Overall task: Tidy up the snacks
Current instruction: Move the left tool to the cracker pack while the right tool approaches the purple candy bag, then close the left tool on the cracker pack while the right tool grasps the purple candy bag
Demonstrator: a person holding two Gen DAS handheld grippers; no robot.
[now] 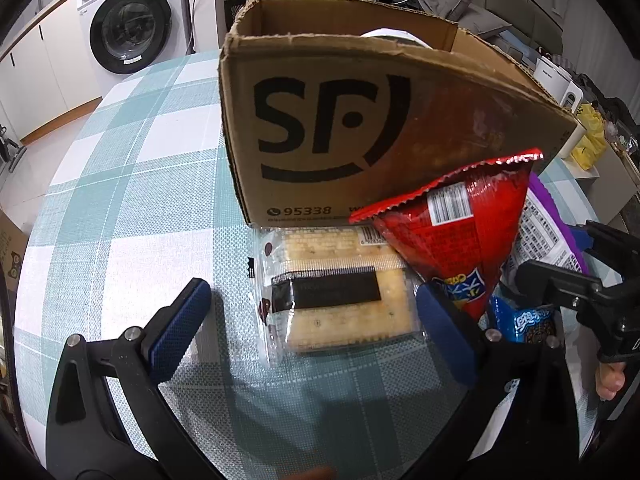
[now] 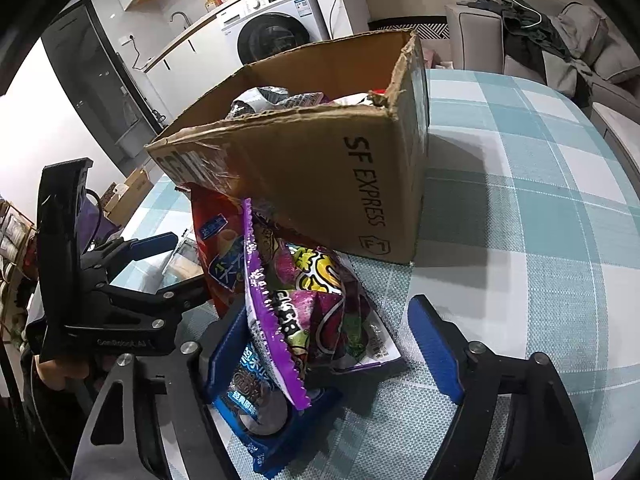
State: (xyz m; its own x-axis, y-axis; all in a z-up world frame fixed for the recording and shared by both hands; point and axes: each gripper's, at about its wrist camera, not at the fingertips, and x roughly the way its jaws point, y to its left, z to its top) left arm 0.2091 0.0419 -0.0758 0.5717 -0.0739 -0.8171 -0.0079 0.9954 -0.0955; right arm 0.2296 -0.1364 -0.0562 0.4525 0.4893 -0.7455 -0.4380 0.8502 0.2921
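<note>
An open cardboard SF box stands on the checked table, also in the right wrist view, with packets inside. A clear cracker packet lies flat in front of it, between the jaws of my open left gripper. A red bag leans on the box. In the right wrist view my open right gripper straddles a purple bag lying over a blue cookie packet; the red bag is behind them. The left gripper shows at left.
The checked tablecloth stretches left of the box and right of it. A washing machine and cabinets stand beyond the table. A sofa with clothes is behind. The right gripper sits at the right edge.
</note>
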